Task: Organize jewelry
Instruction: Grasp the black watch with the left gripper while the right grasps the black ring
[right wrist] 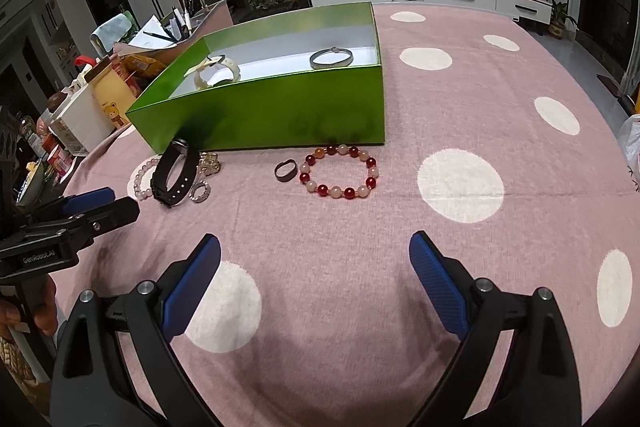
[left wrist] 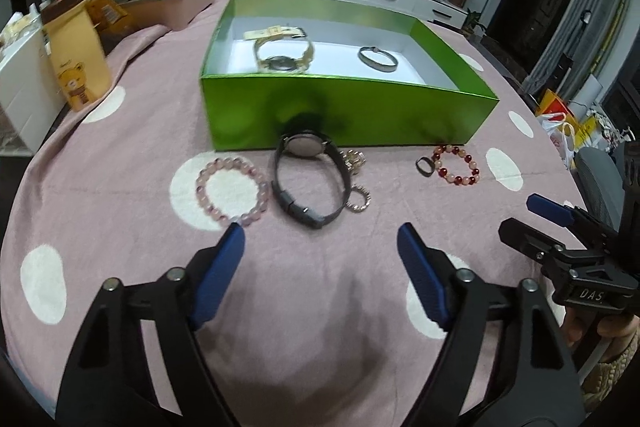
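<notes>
— Ahead of left tool (left wrist: pixel 320 239), spread apart: one pink bracelet (left wrist: pixel 231 191), one black watch (left wrist: pixel 310 179), two rings (left wrist: pixel 359 201).
— Ahead of right tool (right wrist: pixel 314 251), also apart: one red bracelet (right wrist: pixel 339 172), one dark ring (right wrist: pixel 285 170). Beyond, green box (right wrist: pixel 280 115): two pieces.

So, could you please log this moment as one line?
left gripper open, empty | right gripper open, empty | box: two pieces | black watch, bracelets on cloth

Glossy green box (left wrist: pixel 348 115); matt pink cloth (right wrist: pixel 440 227); shiny beaded bracelet (right wrist: pixel 339 172).
</notes>
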### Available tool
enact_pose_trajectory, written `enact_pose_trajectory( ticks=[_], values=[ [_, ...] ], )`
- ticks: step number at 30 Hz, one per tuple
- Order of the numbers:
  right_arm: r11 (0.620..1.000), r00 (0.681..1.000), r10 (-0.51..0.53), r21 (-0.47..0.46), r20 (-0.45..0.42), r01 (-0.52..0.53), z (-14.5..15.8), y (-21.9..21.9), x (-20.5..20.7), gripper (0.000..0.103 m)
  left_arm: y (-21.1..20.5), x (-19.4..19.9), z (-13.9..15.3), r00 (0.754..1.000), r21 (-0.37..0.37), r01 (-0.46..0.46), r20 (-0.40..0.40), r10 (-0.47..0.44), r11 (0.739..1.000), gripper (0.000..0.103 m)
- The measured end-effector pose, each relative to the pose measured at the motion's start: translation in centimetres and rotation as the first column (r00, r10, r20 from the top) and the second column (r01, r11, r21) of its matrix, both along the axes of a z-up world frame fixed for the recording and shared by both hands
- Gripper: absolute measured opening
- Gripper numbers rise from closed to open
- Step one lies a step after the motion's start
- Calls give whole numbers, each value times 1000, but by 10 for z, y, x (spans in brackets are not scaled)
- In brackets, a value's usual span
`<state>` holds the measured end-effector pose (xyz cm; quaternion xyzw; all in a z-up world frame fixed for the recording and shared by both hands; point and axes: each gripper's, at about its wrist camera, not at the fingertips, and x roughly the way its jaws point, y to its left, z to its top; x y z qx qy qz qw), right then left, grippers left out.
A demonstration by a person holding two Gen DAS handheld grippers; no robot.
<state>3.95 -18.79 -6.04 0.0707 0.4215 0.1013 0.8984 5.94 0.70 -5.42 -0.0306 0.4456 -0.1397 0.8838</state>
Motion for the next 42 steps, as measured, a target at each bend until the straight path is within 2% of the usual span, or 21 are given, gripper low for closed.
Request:
enact_pose_trajectory(
  ticks=[7, 12, 19, 22, 27, 32, 39, 42],
  values=[
    [999, 999, 34, -23, 10, -34, -3, 4, 7, 95, -21, 16, -6, 997, 27, 76, 1, -76, 997, 56],
    [998, 998, 60, -18, 1, -60, -7, 8, 14, 90, -33, 29, -13, 992, 81, 123, -17, -122, 989, 39],
    [989, 990, 142, 48, -24, -140, -12, 17, 24, 62, -45, 43, -27, 986, 178, 162, -72, -152, 971, 19],
    [986, 986, 162, 54, -46, -159, -18, 21, 31, 52, -41, 47, -27, 987, 156, 155, -75, -144, 976, 12],
    [984, 983, 178, 26, -50, -177, -23, 29, 45, 46, -32, 47, -27, 990, 113, 131, -61, -125, 985, 5],
    [981, 981, 191, -1, -43, -192, -22, 35, 56, 43, -18, 45, -16, 995, 23, 100, -30, -100, 995, 4],
    [980, 981, 191, -46, -34, -193, -22, 39, 70, 38, -7, 40, -8, 997, -23, 75, -17, -75, 997, 4],
    [977, 981, 192, -84, -30, -194, -22, 45, 75, 28, -5, 39, -6, 997, -31, 72, -12, -73, 997, 4]
  ],
)
